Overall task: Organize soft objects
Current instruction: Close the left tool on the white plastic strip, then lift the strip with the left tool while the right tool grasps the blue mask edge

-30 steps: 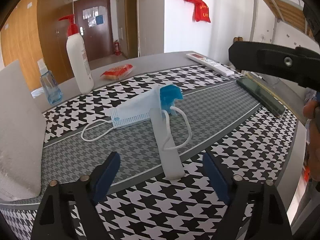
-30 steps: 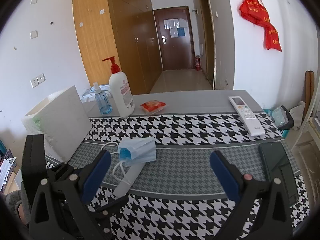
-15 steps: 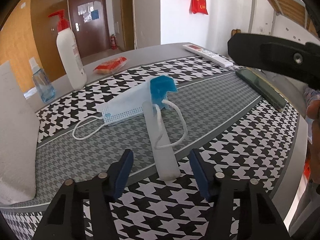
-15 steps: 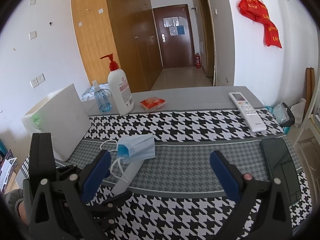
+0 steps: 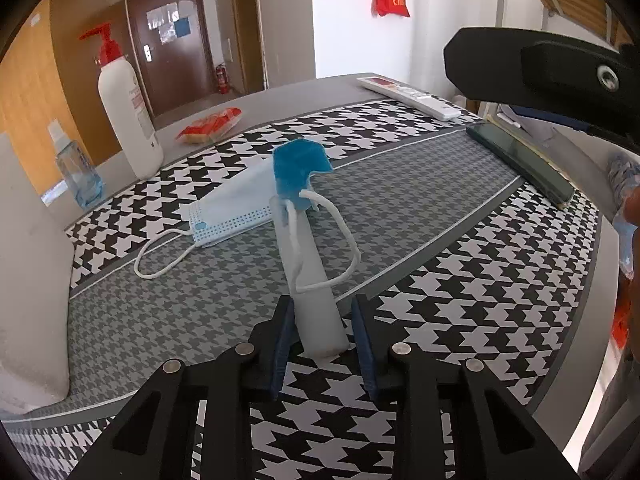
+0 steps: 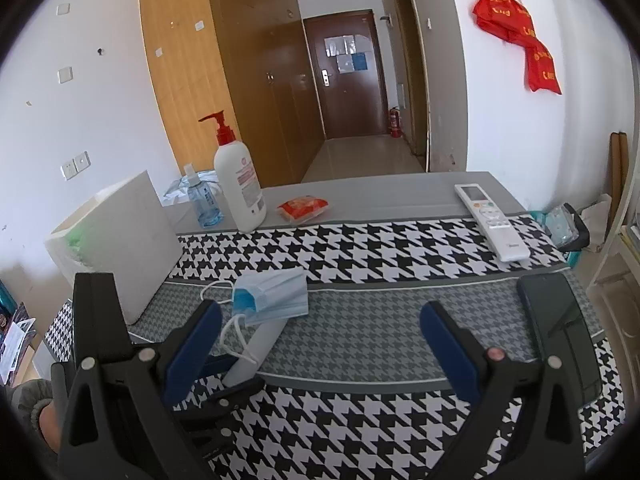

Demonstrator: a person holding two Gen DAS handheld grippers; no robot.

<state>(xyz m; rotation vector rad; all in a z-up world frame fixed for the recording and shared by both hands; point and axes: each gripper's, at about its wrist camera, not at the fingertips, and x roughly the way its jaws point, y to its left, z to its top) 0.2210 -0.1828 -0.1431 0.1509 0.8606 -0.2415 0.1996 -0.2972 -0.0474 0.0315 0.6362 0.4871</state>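
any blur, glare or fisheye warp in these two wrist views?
Left wrist: sharp, heavy barrel warp bends the houndstooth cloth stripes; dark corner vignette. Right wrist: sharp too, wall lines bowed; bright daylight, soft glare on the phone; no hard shadows.

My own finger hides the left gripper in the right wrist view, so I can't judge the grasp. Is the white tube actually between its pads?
Observer: Yes. The left gripper straddles the near end of the white tube. Its jaws have just been closing, and a sliver of gap remains beside the right-hand pad.
Operator: Anything else caught in there?
Observer: No. The face mask's ear loop crosses over the tube just beyond the pads, outside them.
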